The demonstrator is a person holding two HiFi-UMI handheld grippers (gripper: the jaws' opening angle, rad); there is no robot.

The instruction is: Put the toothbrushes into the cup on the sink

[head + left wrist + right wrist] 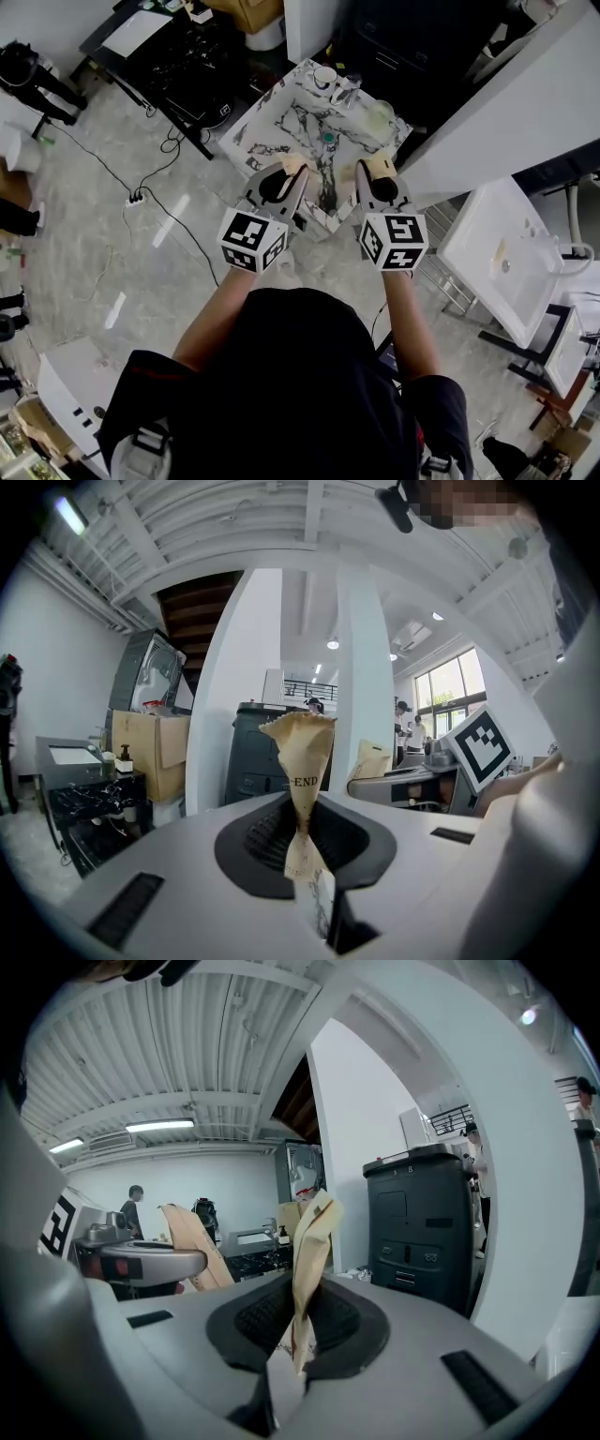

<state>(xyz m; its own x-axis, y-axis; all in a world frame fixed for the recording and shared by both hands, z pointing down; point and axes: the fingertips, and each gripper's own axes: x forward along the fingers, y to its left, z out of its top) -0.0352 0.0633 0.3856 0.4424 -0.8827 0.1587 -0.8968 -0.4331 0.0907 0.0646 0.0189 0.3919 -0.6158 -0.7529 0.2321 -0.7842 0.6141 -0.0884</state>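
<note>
Left packet (305, 761), tan paper printed END, stands upright, clamped in the left gripper's (287, 176) jaws; contents hidden. Right packet (310, 1237), same tan paper, is pinched in the right gripper's (377, 176) jaws. In the head view both grippers sit side by side at frame centre, over the near edge of the marble bench (281, 127). Cup (325, 76) stands at the bench's far end, upper centre, well apart from both.
</note>
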